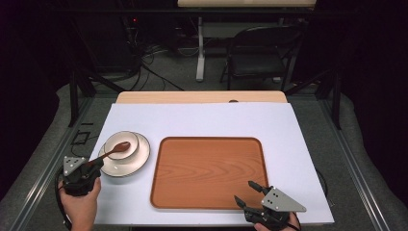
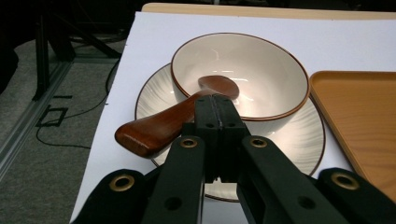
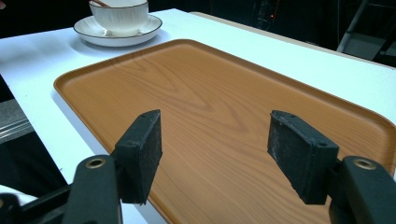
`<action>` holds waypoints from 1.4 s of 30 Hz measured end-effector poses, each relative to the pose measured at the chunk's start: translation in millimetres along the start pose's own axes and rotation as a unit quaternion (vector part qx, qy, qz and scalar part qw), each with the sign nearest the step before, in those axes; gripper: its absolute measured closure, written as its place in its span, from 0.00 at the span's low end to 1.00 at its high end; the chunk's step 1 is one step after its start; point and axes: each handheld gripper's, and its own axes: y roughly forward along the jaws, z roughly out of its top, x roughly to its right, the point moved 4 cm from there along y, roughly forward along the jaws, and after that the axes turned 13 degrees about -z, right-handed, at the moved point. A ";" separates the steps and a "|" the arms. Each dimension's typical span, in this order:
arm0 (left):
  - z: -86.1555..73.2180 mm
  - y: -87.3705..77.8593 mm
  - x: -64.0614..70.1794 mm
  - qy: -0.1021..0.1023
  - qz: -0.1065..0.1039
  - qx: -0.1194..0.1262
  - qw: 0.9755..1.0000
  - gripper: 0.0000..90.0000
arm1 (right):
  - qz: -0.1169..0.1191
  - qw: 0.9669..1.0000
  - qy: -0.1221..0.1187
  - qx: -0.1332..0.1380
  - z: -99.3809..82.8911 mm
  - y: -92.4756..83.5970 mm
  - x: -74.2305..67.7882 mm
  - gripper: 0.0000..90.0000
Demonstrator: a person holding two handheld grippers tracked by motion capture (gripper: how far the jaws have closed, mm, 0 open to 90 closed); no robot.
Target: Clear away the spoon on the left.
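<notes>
A cream bowl (image 1: 114, 140) with a brown rim stands on a matching saucer (image 1: 140, 160) at the left of the white table cover. A brown wooden spoon (image 1: 118, 148) lies in the bowl (image 2: 261, 70), its handle (image 2: 156, 128) leaning out over the rim toward me. My left gripper (image 1: 98, 162) is over that handle, and its jaws (image 2: 215, 105) are pressed together with no gap; I cannot tell whether they touch the spoon. My right gripper (image 1: 244, 191) hovers open over the near right edge of the wooden tray (image 1: 207, 173), with nothing between its pads (image 3: 140, 149).
The tray (image 3: 210, 84) is bare and lies in the middle of the table, right of the saucer (image 2: 299, 140). The white cover (image 1: 202, 120) runs to the back, where a strip of wooden tabletop (image 1: 202, 97) shows. A folding chair (image 1: 260, 53) and cables are on the floor beyond.
</notes>
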 end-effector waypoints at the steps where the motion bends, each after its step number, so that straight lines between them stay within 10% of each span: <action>1: 0.2 -0.4 -1.1 -0.001 0.003 0.002 1.000 1.00 | 0.000 1.000 0.000 0.000 -0.1 0.1 -0.1 0.39; 24: 0.7 -3.2 -31.4 -0.053 0.026 0.031 0.998 0.96 | 0.004 1.000 0.001 -0.001 -0.4 1.3 -1.1 0.39; 42: -5.0 -1.8 -35.8 -0.106 0.030 0.057 0.992 0.52 | 0.000 1.000 0.005 0.003 0.7 -0.2 0.0 0.40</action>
